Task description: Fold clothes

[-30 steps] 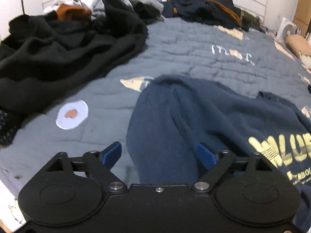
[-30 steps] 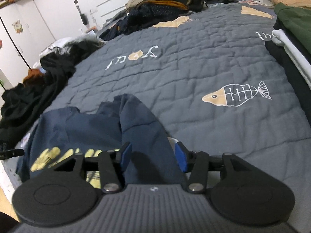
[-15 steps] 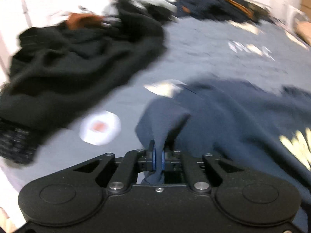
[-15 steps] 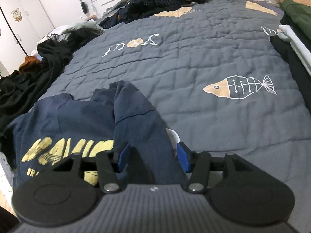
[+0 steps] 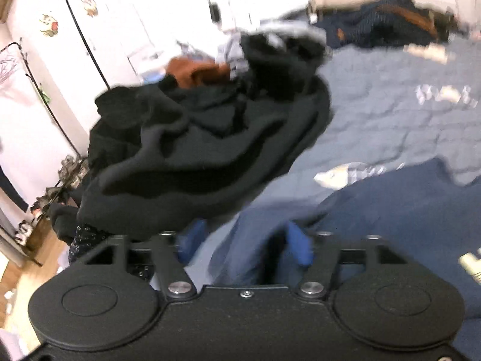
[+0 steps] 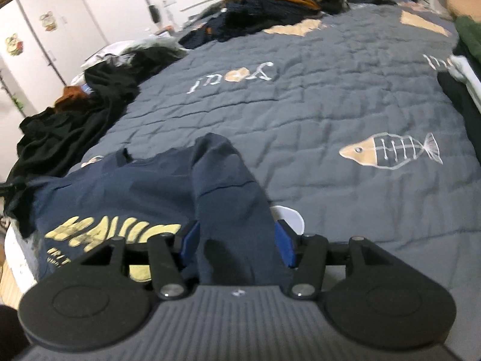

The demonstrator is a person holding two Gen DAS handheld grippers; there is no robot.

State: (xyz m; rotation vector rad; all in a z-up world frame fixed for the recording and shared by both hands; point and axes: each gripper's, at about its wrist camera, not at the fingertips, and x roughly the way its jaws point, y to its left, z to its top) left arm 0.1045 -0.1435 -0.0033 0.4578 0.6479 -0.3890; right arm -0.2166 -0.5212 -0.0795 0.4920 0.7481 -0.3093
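Observation:
A navy sweatshirt [image 6: 126,192] with yellow lettering lies on the grey quilt near the bed's front edge. One sleeve [image 6: 234,210] runs toward my right gripper [image 6: 236,240], which is open with its blue pads on either side of the sleeve. In the blurred left wrist view my left gripper [image 5: 245,248] is open, and a fold of the navy sweatshirt [image 5: 390,210] lies between its blue pads.
A heap of black clothes [image 5: 210,144] lies at the left of the bed, also visible in the right wrist view [image 6: 75,120]. More dark clothes [image 6: 270,9] are piled at the headboard. Folded garments [image 6: 463,69] sit at the right edge. The grey quilt [image 6: 330,105] stretches between them.
My left gripper shut on a fold of the sweatshirt, swung left and up, and has now opened again. My right gripper stayed open over the sleeve, shifting only slightly.

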